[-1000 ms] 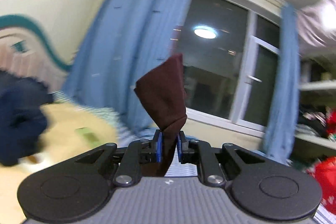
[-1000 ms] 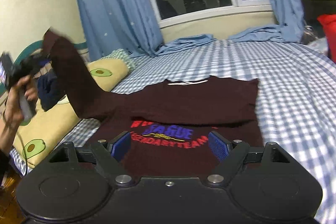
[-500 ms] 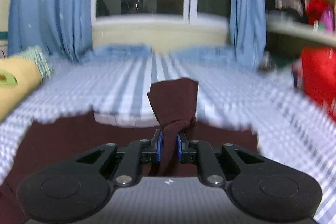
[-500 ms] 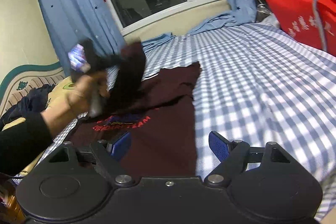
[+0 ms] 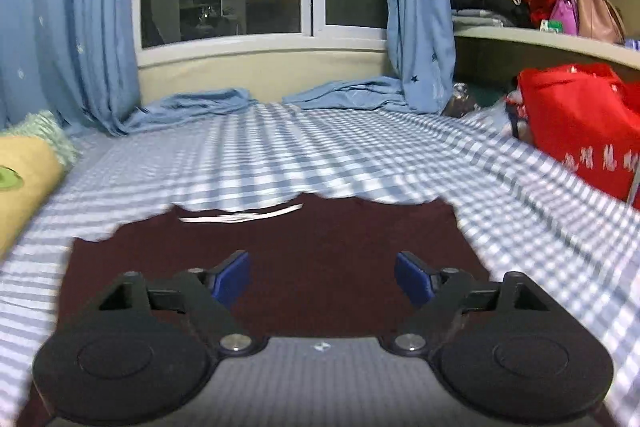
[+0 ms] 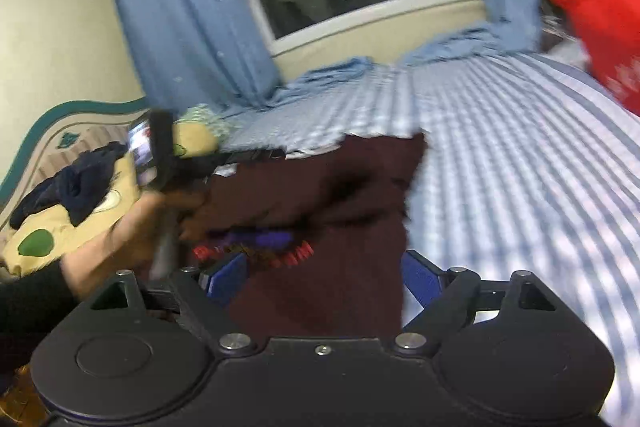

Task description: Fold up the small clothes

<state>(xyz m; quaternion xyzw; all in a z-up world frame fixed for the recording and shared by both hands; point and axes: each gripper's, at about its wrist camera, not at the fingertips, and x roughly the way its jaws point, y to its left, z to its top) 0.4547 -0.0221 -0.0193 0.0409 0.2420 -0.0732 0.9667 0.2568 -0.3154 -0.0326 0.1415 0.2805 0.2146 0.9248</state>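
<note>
A dark maroon T-shirt (image 5: 320, 239) lies flat on the checked bed, its white neck label (image 5: 240, 217) toward the window. My left gripper (image 5: 323, 281) hovers low over the shirt's chest; its jaws are opening wide and nothing is between the blue pads (image 5: 232, 279). In the right wrist view the same shirt (image 6: 360, 267) shows its red and blue print (image 6: 256, 247), with a sleeve (image 6: 372, 183) folded loosely across the upper body. My right gripper (image 6: 324, 279) stands open above the shirt's lower right edge, holding nothing.
The person's hand (image 6: 120, 239) with the left tool sits over the shirt's left side. A yellow avocado-print pillow (image 5: 24, 175) with a navy garment (image 6: 76, 187) lies left. A red bag (image 5: 580, 123) stands at the right bed edge, shelves behind it.
The left gripper swung from the left side in over the shirt and sank, carrying the maroon sleeve, then let it go and went from shut to wide. The right gripper's view shifted toward the shirt's right edge.
</note>
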